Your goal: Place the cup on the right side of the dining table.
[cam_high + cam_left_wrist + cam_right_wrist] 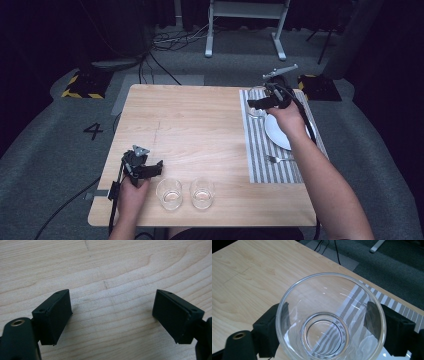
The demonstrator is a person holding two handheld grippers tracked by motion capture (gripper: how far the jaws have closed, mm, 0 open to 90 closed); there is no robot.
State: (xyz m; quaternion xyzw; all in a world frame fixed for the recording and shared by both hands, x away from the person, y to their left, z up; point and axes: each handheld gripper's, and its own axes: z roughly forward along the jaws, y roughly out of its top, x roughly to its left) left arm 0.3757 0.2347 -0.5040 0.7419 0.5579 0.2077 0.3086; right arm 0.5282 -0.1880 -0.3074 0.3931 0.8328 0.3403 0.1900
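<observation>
Right gripper (324,322) clamped on clear round glass tumbler (329,317), jaws hugging its sides, glass upright over far left corner of grey striped placemat (260,150), just beside white round plate (278,132). Left gripper (112,315) wide open, nothing in it, parked over bare light wood table (105,270). Our take: keep glass level, lower it straight onto mat clear of plate rim and silver fork (277,159), let go only once base sits flat. Two more clear tumblers (169,193) wait near front edge.
</observation>
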